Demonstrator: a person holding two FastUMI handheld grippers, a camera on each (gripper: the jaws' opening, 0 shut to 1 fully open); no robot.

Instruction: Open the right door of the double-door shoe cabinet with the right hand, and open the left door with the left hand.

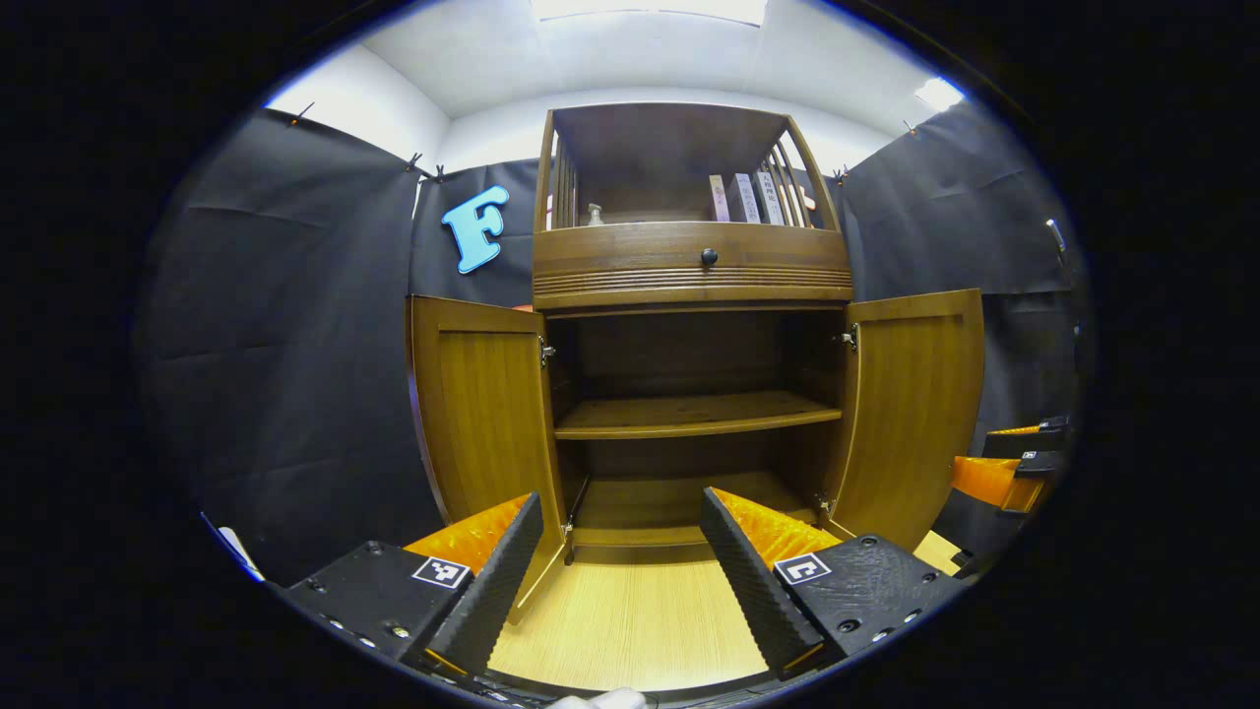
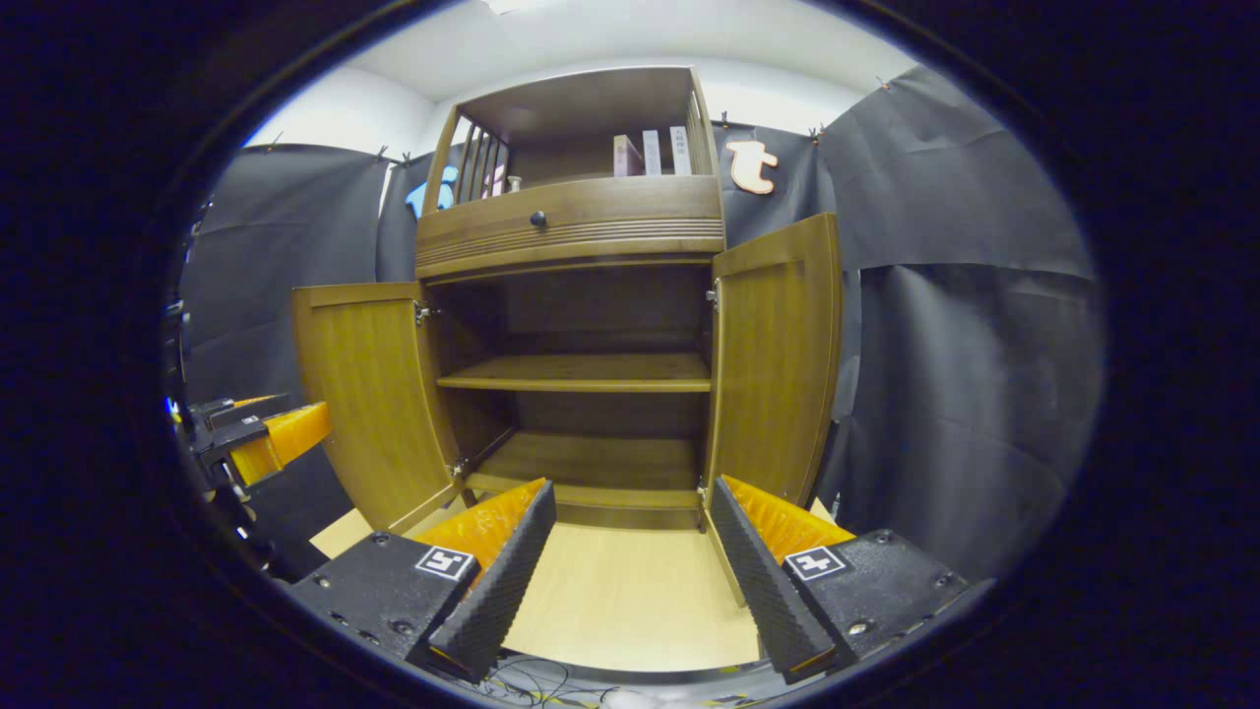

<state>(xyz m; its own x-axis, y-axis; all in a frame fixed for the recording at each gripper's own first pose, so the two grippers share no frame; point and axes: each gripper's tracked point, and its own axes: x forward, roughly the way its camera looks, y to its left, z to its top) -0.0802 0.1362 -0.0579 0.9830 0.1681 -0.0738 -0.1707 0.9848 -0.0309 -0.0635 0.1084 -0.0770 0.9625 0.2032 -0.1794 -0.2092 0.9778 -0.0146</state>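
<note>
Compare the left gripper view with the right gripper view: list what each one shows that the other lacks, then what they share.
Left gripper view alone: the left gripper open at the bottom, the right gripper's fingers at the right edge, and a small bottle on the top shelf.

Right gripper view alone: the right gripper open at the bottom, and the left gripper's fingers at the left edge.

Both: the shoe cabinet with left door and right door swung open, bare inner shelf, drawer knob, and books on top.
</note>
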